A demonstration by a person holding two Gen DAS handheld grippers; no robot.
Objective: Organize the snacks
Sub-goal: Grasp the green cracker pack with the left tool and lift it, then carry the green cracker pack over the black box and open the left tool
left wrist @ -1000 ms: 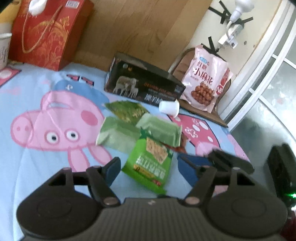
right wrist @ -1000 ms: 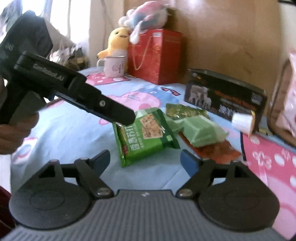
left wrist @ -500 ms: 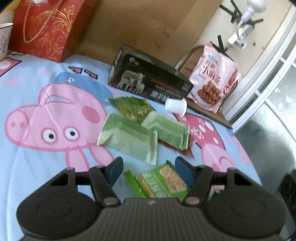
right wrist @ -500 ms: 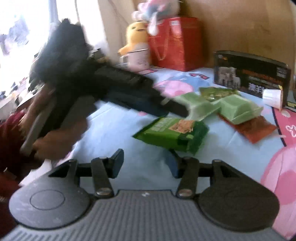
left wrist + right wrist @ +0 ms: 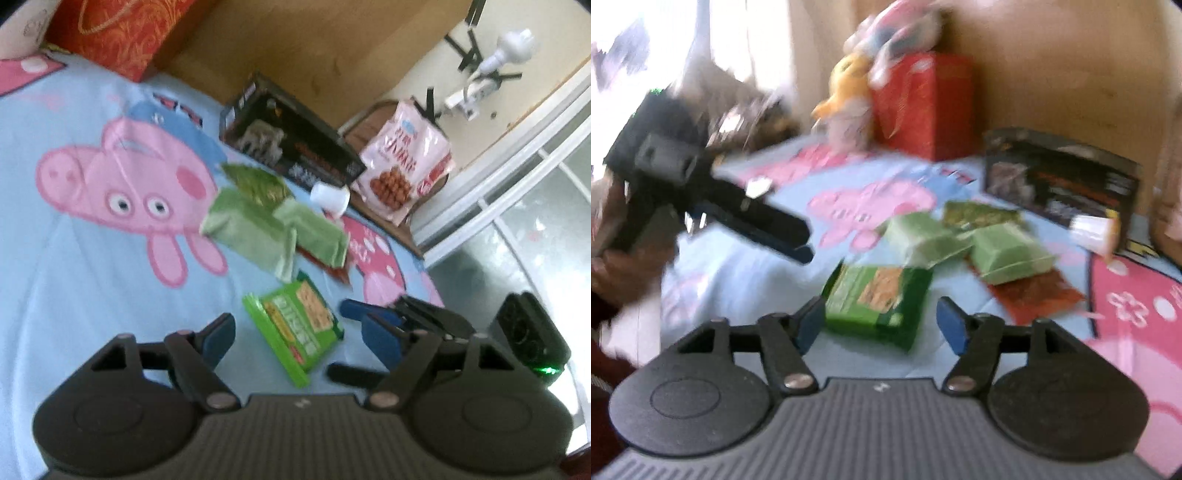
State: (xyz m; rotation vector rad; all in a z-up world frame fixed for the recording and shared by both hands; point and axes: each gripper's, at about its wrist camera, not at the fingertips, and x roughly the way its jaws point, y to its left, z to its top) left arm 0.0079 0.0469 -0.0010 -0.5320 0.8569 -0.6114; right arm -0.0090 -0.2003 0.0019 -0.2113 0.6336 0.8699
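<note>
A bright green cracker pack (image 5: 295,325) lies flat on the Peppa Pig sheet (image 5: 74,280), between and just ahead of my open left gripper (image 5: 299,339). It also shows in the right wrist view (image 5: 879,299), between the blue pads of my open right gripper (image 5: 882,325). Behind it lie two pale green packs (image 5: 251,229) (image 5: 314,232), a dark green pack (image 5: 258,182) and a red-orange pack (image 5: 1034,291). A black carton (image 5: 291,144) stands further back. The left gripper shows at the left in the right wrist view (image 5: 798,243).
A small white cup (image 5: 330,197) lies by the black carton. A pink snack bag (image 5: 402,166) leans on a chair at the right. A red gift bag (image 5: 107,33) and plush toys (image 5: 849,85) stand at the back. The bed edge is at the right.
The green cracker pack has turned and now lies out on the sheet ahead of both grippers. The left gripper pulled back and to the left. The right gripper opened wider around the pack.
</note>
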